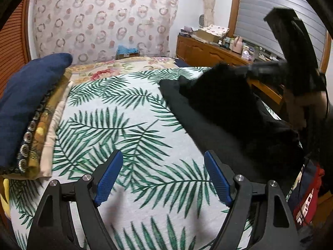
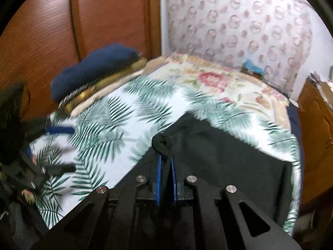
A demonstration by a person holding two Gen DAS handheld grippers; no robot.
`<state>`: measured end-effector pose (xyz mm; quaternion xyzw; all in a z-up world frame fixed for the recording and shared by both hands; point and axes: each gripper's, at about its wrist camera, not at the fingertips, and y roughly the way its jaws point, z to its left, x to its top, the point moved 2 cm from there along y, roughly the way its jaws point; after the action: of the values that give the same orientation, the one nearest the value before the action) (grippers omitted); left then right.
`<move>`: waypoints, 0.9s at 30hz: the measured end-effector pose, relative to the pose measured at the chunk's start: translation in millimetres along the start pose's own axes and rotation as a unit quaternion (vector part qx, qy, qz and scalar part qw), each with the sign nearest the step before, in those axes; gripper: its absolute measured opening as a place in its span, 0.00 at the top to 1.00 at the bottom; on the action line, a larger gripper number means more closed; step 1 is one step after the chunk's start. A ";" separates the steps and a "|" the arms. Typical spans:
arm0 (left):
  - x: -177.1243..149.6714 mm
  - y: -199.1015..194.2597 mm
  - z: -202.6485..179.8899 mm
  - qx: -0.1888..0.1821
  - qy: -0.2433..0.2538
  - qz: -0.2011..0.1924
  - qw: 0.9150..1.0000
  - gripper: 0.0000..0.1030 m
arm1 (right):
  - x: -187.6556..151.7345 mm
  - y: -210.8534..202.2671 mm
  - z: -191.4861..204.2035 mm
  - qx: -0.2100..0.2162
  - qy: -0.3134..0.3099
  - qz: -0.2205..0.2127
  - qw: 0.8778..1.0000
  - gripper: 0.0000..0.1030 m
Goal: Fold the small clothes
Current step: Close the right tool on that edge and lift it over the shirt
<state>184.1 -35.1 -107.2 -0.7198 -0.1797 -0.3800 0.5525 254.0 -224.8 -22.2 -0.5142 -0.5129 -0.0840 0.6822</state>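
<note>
A black garment (image 1: 224, 112) lies on the right half of the palm-leaf bedspread (image 1: 129, 125). In the right wrist view my right gripper (image 2: 165, 156) is shut on a bunched fold of the black garment (image 2: 218, 158), whose pinched edge pokes up past the blue pads. The left wrist view shows that right gripper (image 1: 245, 70) lifting the garment's far corner off the bed. My left gripper (image 1: 162, 173) hovers open over the bedspread just left of the garment, nothing between its blue pads (image 1: 108, 179). It also appears blurred at the left edge of the right wrist view as the left gripper (image 2: 52, 145).
A pile of folded clothes (image 1: 31, 112) topped by a navy piece sits at the bed's left side, beside a wooden door (image 2: 62, 20). A floral quilt (image 1: 124, 66) covers the far end. A cluttered wooden dresser (image 1: 210, 50) lines the right wall. Red and navy fabric (image 1: 308, 198) lies at the right edge.
</note>
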 end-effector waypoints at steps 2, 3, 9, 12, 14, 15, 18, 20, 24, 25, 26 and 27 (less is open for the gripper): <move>1.8 2.2 -5.5 -0.003 0.005 0.001 1.000 0.21 | 2.4 -7.2 -13.4 -0.020 0.003 -0.006 1.000 0.92; 3.3 3.7 -8.7 -0.004 0.008 0.001 1.000 0.22 | 3.6 -9.9 -20.0 -0.030 0.003 -0.009 1.000 0.92; 6.8 9.6 -20.7 -0.012 0.019 0.003 1.000 0.21 | 1.2 -12.1 -52.7 -0.095 0.008 -0.001 0.995 0.92; 6.6 13.4 -25.9 -0.013 0.022 0.009 1.000 0.21 | -1.1 -8.0 -68.2 -0.122 0.014 0.008 0.992 0.92; 6.1 15.3 -28.3 -0.013 0.024 0.012 1.000 0.21 | -3.1 -2.1 -77.9 -0.134 0.021 0.015 0.991 0.92; 5.9 16.3 -29.1 -0.012 0.025 0.014 1.000 0.21 | -3.6 0.6 -82.3 -0.137 0.024 0.019 0.990 0.92; 5.4 19.1 -30.7 -0.011 0.024 0.018 0.999 0.21 | -4.2 13.2 -86.0 -0.148 0.027 0.027 0.988 0.93; 5.6 20.3 -31.5 -0.010 0.025 0.020 0.999 0.21 | -2.9 22.2 -86.7 -0.146 0.031 0.033 0.988 0.93; 4.6 22.2 -34.4 -0.010 0.025 0.023 0.999 0.21 | 5.5 23.0 -89.4 -0.144 0.036 0.040 0.988 0.92; 4.3 22.2 -34.9 -0.010 0.025 0.024 0.999 0.21 | 6.4 24.7 -91.0 -0.148 0.041 0.043 0.987 0.92; 3.8 22.4 -35.5 -0.010 0.025 0.025 0.999 0.22 | 6.8 26.6 -94.0 -0.152 0.049 0.050 0.986 0.92; 3.1 22.5 -36.5 -0.010 0.025 0.025 0.999 0.21 | 8.1 23.6 -101.1 -0.155 0.056 0.054 0.985 0.86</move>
<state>188.6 -76.9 -116.1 -0.7198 -0.1443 -0.3857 0.5588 334.8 -290.4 -24.7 -0.6352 -0.4259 -0.1541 0.6256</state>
